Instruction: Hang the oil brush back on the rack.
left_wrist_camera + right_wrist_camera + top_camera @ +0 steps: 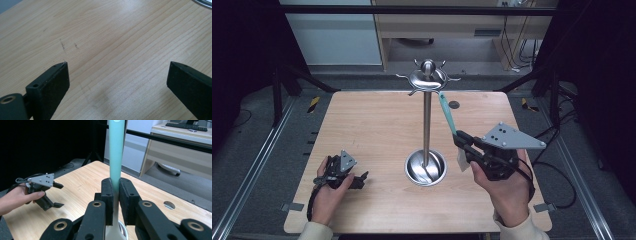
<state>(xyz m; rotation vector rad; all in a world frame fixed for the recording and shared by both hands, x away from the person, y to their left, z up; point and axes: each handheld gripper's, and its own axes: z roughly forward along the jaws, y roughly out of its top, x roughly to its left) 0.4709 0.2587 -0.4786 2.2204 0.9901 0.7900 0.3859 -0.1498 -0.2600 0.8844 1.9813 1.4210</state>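
Right gripper (460, 139) clamps the spatula (446, 112); raise its tip toward the rack (427, 80) hook at 12 o'clock. Left gripper (358, 179) rests released.

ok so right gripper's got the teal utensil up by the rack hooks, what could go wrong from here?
1. The right gripper clamps the teal utensil low on its handle, so the long free end could pivot or slip in the jaws.
2. The utensil's tip is close to the hooks of the metal rack; a nudge might tip the tall, narrow stand.
3. The left gripper rests open on the table, away from the rack's base, so nothing steadies it.
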